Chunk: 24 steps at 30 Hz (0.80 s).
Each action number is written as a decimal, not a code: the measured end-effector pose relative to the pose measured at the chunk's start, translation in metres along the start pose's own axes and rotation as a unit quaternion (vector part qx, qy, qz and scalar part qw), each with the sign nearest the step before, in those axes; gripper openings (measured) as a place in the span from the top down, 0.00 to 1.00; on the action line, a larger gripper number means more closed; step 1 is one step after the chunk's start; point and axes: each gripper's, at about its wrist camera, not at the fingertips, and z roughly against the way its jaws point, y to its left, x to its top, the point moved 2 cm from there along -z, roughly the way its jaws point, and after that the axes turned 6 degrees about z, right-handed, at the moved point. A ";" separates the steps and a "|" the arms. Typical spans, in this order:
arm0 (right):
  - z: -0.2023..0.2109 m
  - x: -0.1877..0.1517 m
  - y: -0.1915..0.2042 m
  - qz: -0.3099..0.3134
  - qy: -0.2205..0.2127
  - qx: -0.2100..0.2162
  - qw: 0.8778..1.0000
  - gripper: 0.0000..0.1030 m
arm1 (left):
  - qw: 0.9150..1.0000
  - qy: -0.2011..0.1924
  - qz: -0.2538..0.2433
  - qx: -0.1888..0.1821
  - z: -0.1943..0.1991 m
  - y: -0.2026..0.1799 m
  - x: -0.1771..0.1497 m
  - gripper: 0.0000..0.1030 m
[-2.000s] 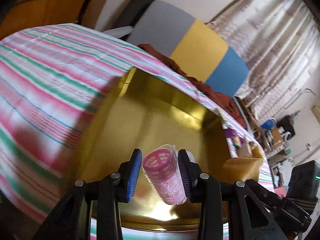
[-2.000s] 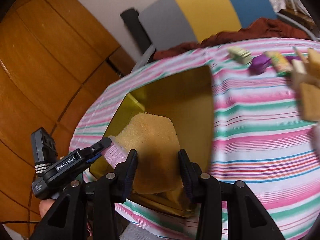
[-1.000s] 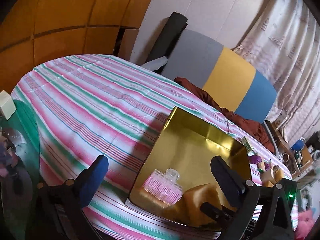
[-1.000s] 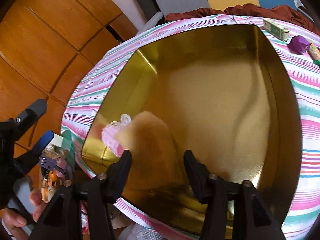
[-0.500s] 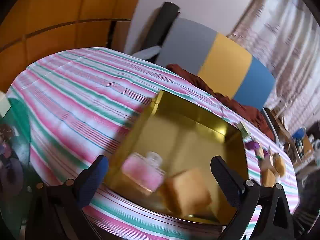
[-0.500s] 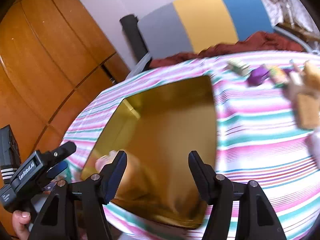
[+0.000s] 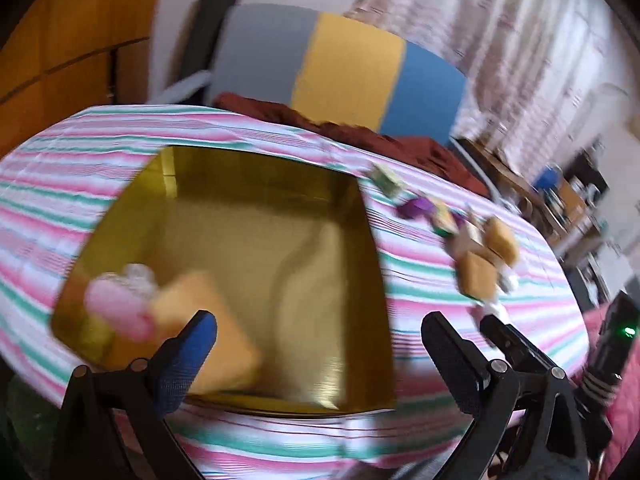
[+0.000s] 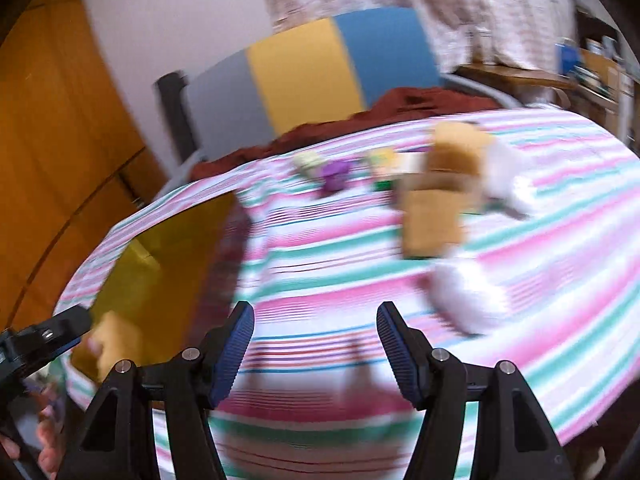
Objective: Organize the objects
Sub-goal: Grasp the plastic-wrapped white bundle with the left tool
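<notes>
Both frames are smearing with motion blur, so fine detail is hard to read. The left gripper [image 7: 320, 344] is pointing down at a slant over the near edge of a gold tin tray [image 7: 360, 216] that is sitting on the striped tablecloth [image 7: 48, 184]. Its jaws are standing wide apart with nothing between them. Inside the tray, in the near left corner, a pink hair roller [image 7: 116, 308] is lying just beside a yellow sponge [image 7: 208, 332]; the two look to be touching, though the blur is making that uncertain.

The right gripper [image 8: 314, 346] is also angling downward, over bare cloth to the right of the tray [image 8: 168, 248]. Its blue-padded fingers [image 8: 232, 346] are spread apart and holding nothing. At the far left of this view, the left gripper's black tip [image 8: 52, 334] is showing near the tray's corner, with a hand [image 8: 48, 444] below it.

Further out on the cloth a cluster of loose items is waiting: two more tan sponges [image 8: 436, 208], a purple piece [image 8: 336, 174], a pale green box [image 8: 306, 162] and some white things [image 8: 468, 296] too blurred to name. A grey, yellow and blue panel [image 7: 348, 68] is standing behind the table.
</notes>
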 end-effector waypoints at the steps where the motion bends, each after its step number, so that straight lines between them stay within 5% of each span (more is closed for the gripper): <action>1: 0.003 0.001 -0.013 -0.012 -0.004 -0.011 1.000 0.37 | 1.000 0.008 -0.011 -0.012 -0.004 -0.015 -0.002 0.00; 10: 0.034 0.003 -0.129 -0.086 -0.035 -0.147 0.985 0.37 | 0.991 0.065 -0.078 -0.090 -0.062 -0.133 -0.023 0.00; 19: 0.046 -0.006 -0.167 -0.110 -0.039 -0.176 0.978 0.37 | 0.976 0.136 -0.106 -0.130 -0.143 -0.218 -0.053 0.00; 21: 0.048 -0.009 -0.176 -0.118 -0.038 -0.179 0.976 0.37 | 0.976 0.136 -0.109 -0.127 -0.153 -0.226 -0.058 0.04; 24: 0.051 -0.013 -0.186 -0.129 -0.039 -0.183 0.974 0.37 | 0.975 0.141 -0.117 -0.125 -0.165 -0.229 -0.063 0.33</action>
